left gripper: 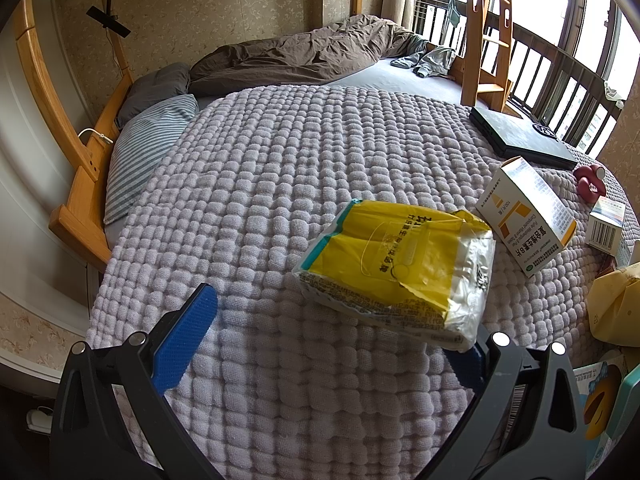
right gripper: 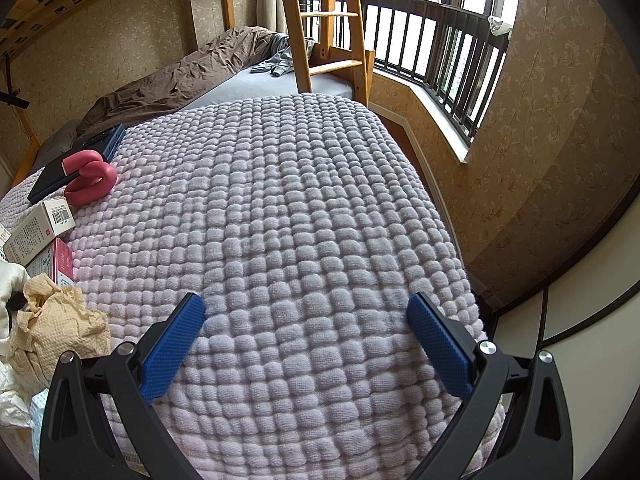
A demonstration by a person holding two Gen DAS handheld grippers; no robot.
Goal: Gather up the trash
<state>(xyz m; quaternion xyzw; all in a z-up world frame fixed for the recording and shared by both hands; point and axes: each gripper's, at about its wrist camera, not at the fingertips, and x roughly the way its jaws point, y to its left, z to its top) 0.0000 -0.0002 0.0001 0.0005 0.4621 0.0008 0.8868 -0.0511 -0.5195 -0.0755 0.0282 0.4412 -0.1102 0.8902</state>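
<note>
1. My left tool (left gripper: 332,344) has its jaws spread wide and holds nothing. The yellow-and-white tissue pack wrapper (left gripper: 396,268) lies on the lilac waffle blanket (left gripper: 280,168), just ahead of the tool, with one corner over the right-hand finger. If I close from here, I judge I would catch only that corner, and the slack plastic could slide out.

2. The wrapper looks thin and crumpled. Pressing down to grip it could gather a fold of blanket between the pads and drag the cover along.

3. The white-and-orange medicine box (left gripper: 524,220) stands just beside the wrapper. A sideways sweep could knock it over, or I might take it for trash when I cannot tell whether it is empty.

4. My right tool (right gripper: 308,344) is also parted and empty, over bare blanket near the bed's edge. The crumpled brown paper (right gripper: 60,324) sits well to its left, so a hurried reach could clip the pink-and-white box (right gripper: 60,264) next to it.

5. The pink curved object (right gripper: 90,182) and the dark phone (right gripper: 76,162) are probably not trash; grabbing them would be a mistake.
</note>
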